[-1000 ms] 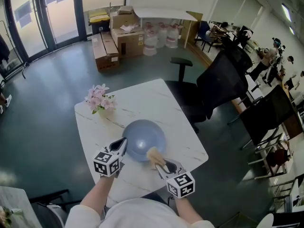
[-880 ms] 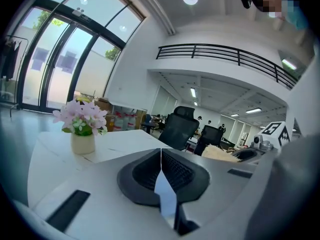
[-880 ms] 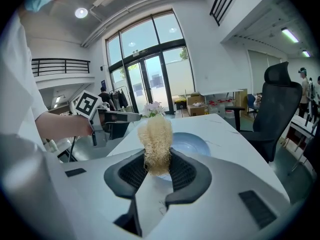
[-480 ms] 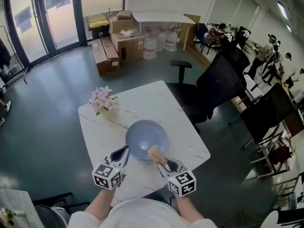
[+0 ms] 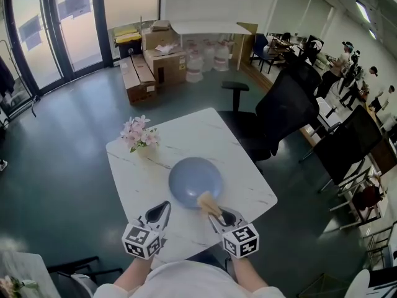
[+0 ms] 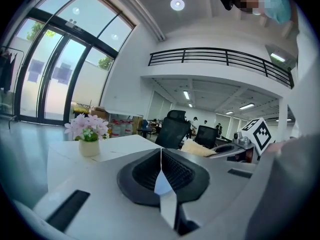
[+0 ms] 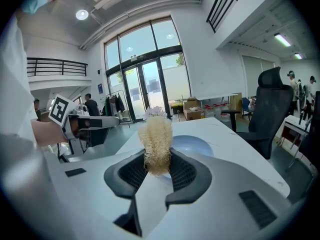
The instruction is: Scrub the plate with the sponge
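A blue plate [image 5: 195, 180] lies on the white marble table [image 5: 239, 160], near its front. My right gripper [image 5: 216, 214] is shut on a tan fibrous sponge [image 5: 206, 201], whose free end reaches the plate's near rim. The right gripper view shows the sponge [image 7: 156, 139] upright between the jaws, with the plate [image 7: 192, 145] just behind it. My left gripper [image 5: 162, 210] is shut with nothing in it and sits left of the plate by the table's front edge, apart from the rim. In the left gripper view its pads [image 6: 172, 170] meet.
A small pot of pink flowers [image 5: 139, 132] stands at the table's far left corner. Black office chairs [image 5: 282, 113] stand close to the right of the table. Cardboard boxes [image 5: 155, 58] and water jugs are on the floor beyond. People stand far off at the right.
My left gripper has drawn back from the plate's left rim toward the table's front edge, still shut. The right gripper with the sponge has stayed at the plate's near rim.
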{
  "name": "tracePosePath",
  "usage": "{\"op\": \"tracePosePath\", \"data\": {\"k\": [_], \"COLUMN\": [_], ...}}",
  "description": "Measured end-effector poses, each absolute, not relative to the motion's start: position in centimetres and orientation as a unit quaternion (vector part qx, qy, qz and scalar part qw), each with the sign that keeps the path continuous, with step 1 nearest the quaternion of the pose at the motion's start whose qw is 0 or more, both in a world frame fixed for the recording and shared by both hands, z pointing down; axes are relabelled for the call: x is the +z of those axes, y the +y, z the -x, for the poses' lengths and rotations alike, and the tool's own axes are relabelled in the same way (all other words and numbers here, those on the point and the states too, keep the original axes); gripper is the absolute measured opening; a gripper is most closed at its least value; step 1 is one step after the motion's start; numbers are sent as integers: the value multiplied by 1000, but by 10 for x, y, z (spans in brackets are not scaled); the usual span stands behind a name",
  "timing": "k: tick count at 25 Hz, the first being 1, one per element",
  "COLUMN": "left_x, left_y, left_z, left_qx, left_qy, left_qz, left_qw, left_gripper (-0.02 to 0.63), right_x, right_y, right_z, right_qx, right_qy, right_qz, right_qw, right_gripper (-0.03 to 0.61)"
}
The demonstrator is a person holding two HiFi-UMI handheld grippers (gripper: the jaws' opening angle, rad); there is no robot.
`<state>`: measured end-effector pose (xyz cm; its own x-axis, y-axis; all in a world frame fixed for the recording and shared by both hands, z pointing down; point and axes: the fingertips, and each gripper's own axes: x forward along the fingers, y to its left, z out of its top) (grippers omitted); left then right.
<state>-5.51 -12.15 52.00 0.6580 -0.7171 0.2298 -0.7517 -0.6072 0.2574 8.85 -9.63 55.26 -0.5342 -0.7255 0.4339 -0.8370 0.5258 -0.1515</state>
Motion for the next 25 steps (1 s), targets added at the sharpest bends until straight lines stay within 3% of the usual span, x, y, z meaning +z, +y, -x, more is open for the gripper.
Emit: {"op": "tracePosePath", "data": {"k": [25], "left_x": [512], "left_y": [-100], "left_z": [58], "left_qx": [49], "left_qy": [-380], "left_qz": [-911], "left_qw": [153], "left_gripper": [32], "right_x": [547], "right_y": [-66], "right_z": [-95], "right_qx": [168], "right_qy": [-824], "right_qz": [-526], "right_qw": [126], "right_gripper": [115]}}
